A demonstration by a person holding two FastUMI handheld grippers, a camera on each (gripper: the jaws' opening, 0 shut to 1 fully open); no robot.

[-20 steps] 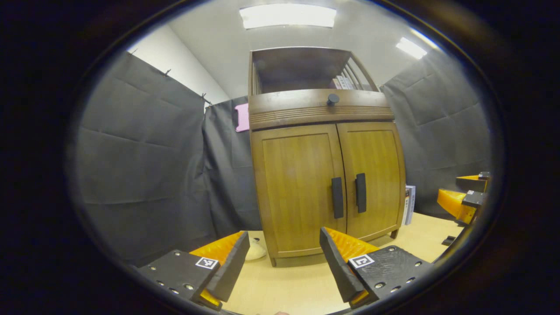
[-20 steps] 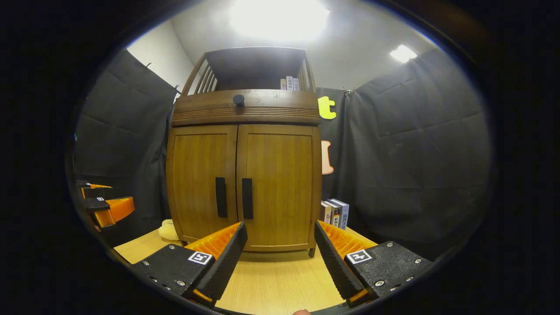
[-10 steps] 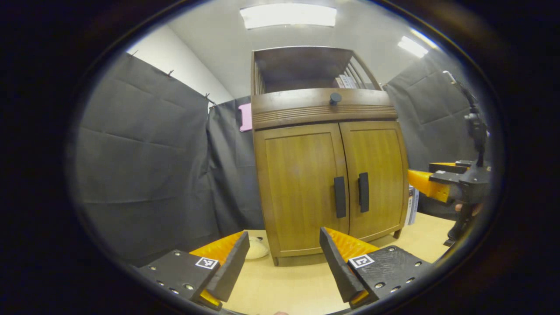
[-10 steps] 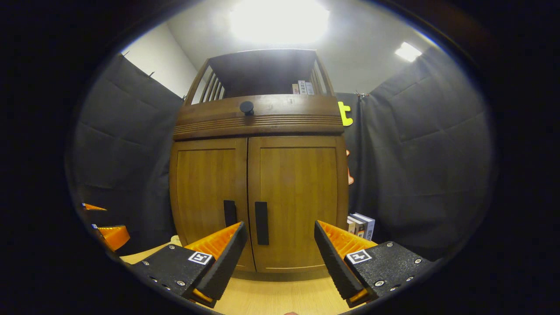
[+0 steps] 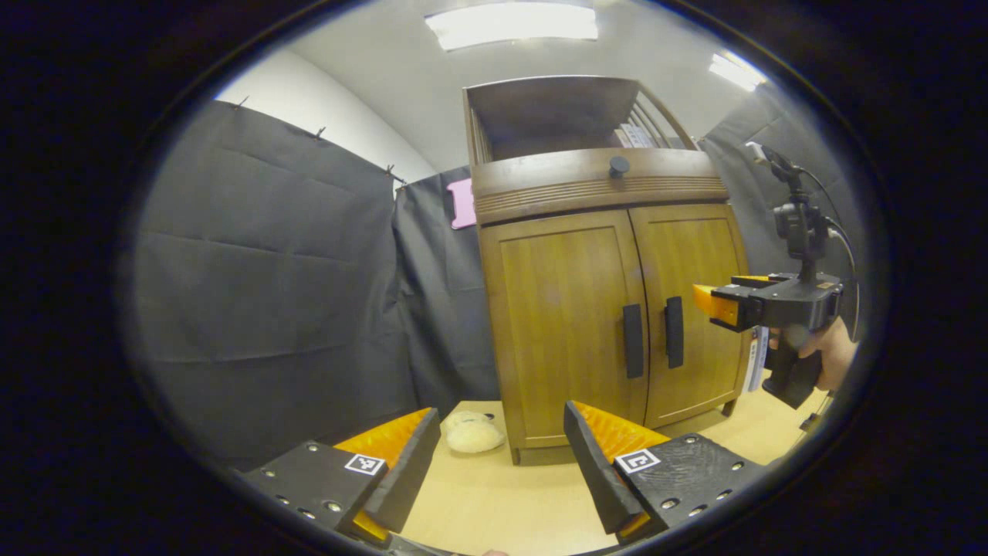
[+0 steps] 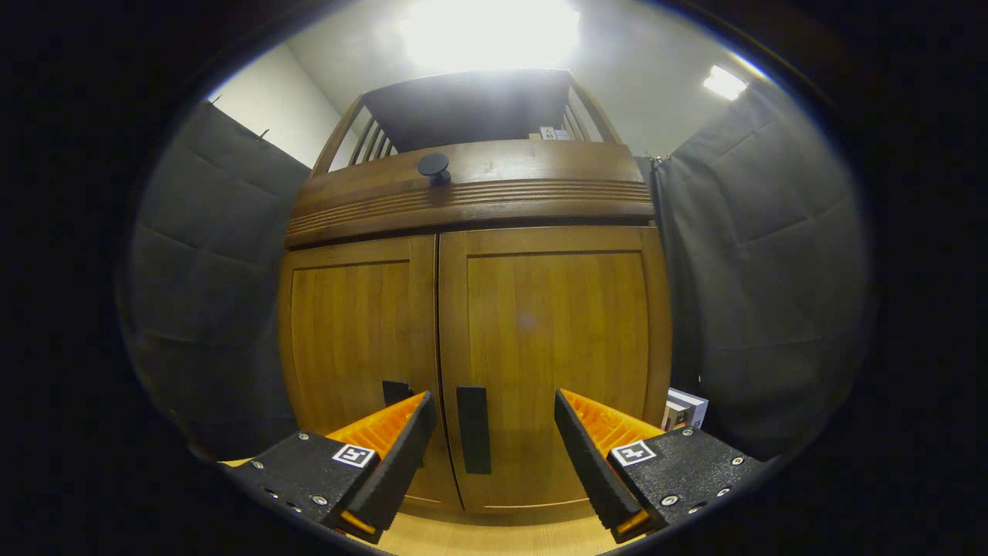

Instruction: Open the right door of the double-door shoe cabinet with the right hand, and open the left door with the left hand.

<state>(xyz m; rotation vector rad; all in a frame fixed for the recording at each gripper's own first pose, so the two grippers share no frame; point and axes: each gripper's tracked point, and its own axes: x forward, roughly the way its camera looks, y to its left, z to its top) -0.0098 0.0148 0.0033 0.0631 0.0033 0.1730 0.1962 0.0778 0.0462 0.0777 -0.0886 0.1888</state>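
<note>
In the right gripper view, we are seeing our tongs' left finger (image 6: 390, 455) covering most of the left handle (image 6: 395, 390). The books (image 6: 683, 408) are peeking from behind the cabinet (image 6: 540, 309), too small to tell apart.

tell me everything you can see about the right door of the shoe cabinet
The right door is a framed panel of warm brown wood-look material with vertical grain, standing shut and flush beside the left door. A dark vertical bar handle sits low near its inner edge, by the centre seam. The door hangs under a ribbed darker band carrying a round knob. The right gripper is open, fingers straddling the handle's line but not touching it; in the left gripper view it is short of the door.
</note>
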